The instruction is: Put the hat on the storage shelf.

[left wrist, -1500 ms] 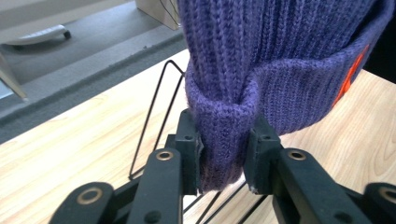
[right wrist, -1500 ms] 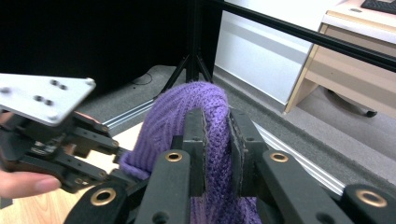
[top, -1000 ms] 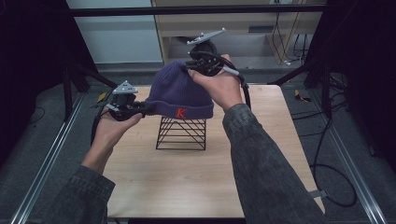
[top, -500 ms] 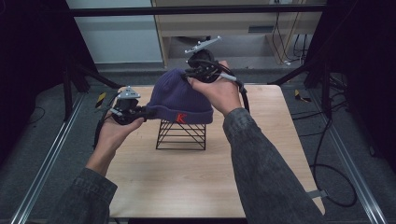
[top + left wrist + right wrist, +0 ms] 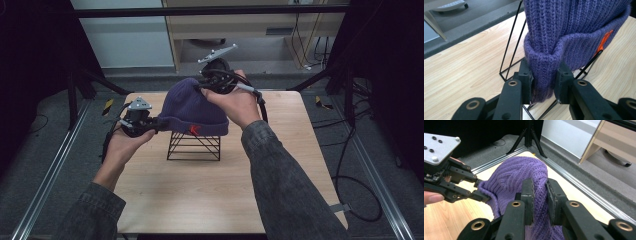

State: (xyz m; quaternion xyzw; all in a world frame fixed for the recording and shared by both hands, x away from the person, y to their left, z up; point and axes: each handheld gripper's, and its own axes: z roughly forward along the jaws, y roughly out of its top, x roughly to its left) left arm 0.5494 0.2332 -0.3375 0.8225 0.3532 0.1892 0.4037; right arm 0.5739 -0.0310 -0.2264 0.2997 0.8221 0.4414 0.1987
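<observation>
High view: purple beanie (image 5: 192, 107) over the black wire stand (image 5: 194, 146) on the surface (image 5: 200, 190); since a second ago it has shifted only slightly, so seating seems near done

Left gripper view: left gripper (image 5: 543, 83) clamped on the folded cuff, low at the stand's side

Right gripper view: right gripper (image 5: 539, 192) pinched shut on the knit near the crown; hat not yet let go

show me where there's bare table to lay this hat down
Free: the wide near strip of the table between the forearms, in front of the wire stand; also the right side beyond the right sleeve. Crowded: the middle, where the purple hat hangs over the stand.
</observation>
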